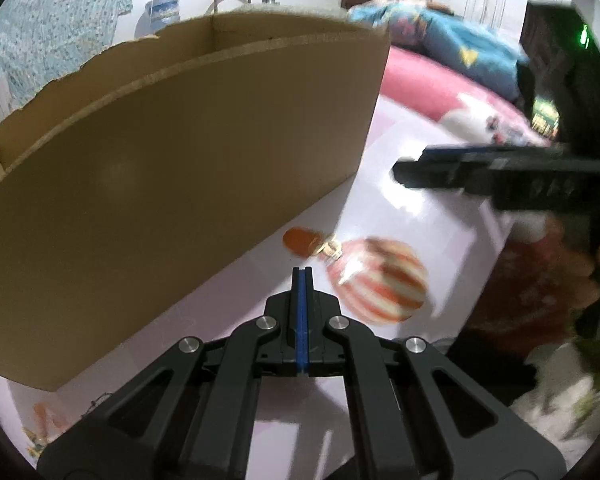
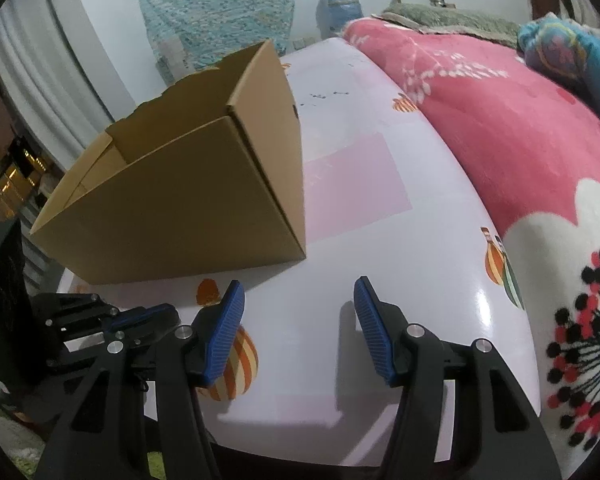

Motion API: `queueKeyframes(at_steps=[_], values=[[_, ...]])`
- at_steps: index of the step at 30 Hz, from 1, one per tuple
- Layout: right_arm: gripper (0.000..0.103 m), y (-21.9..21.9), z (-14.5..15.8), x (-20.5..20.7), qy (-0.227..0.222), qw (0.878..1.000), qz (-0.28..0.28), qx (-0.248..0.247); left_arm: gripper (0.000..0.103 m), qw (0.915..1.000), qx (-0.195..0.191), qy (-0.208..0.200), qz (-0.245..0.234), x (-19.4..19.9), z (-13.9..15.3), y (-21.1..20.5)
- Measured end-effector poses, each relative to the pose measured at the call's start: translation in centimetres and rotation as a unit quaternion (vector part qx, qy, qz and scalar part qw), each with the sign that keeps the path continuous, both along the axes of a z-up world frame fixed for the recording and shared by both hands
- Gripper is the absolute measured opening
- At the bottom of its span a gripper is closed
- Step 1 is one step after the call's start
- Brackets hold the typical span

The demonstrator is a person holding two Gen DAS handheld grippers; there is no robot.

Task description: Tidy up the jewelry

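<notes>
Left gripper (image 1: 302,276) clamped tight, nothing visible between pads. Right gripper (image 2: 299,312) half open, empty, above surface (image 2: 380,240). Cardboard box (image 2: 188,200) beside both. Small gold piece (image 1: 330,249) on surface, possibly jewelry, blurred. Risk: closing on nothing, pushing thin piece away.

Cardboard box (image 2: 188,196) on table (image 2: 380,240), blanket (image 2: 520,128) right of it, hand-held grippers near the table's front edge.
</notes>
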State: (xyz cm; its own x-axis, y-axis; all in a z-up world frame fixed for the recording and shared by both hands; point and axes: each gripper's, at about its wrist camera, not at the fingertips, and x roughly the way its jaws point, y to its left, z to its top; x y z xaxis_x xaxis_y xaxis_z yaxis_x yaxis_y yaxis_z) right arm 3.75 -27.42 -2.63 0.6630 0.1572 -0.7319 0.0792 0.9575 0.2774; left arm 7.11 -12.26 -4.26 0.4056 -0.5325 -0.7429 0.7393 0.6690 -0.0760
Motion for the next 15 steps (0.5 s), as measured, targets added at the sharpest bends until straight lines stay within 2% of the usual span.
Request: queueKeyframes(at_steps=[2,3,4,9,13,15], values=[[0.056,0.1,0.0,0.1,0.0,1.0,0.0,0.003,0.021,0.9999,-0.012,-0.004,-0.007,0.0,0.5,-0.3],[0.056,0.0,-0.1,0.1,0.001,1.0,-0.001,0.006,0.035,0.9998,-0.011,-0.013,-0.009,0.0,0.7,-0.7],[0.056,0.0,-0.1,0.1,0.002,1.0,-0.002,0.007,0.037,0.9996,-0.01,-0.025,-0.013,0.0,0.8,-1.3],[0.056,-0.1,0.1,-0.1,0.0,1.0,-0.006,0.004,0.036,0.9989,0.025,-0.031,-0.026,0.6,-0.7,-3.4],[0.056,-0.3,0.0,-0.1,0.001,1.0,-0.011,0.005,0.015,0.9984,0.033,-0.04,-0.024,0.8,-1.2,-3.6],[0.056,-0.4,-0.2,-0.1,0.003,1.0,-0.013,0.006,0.015,0.9981,0.038,-0.04,-0.026,0.7,-1.1,-3.5]])
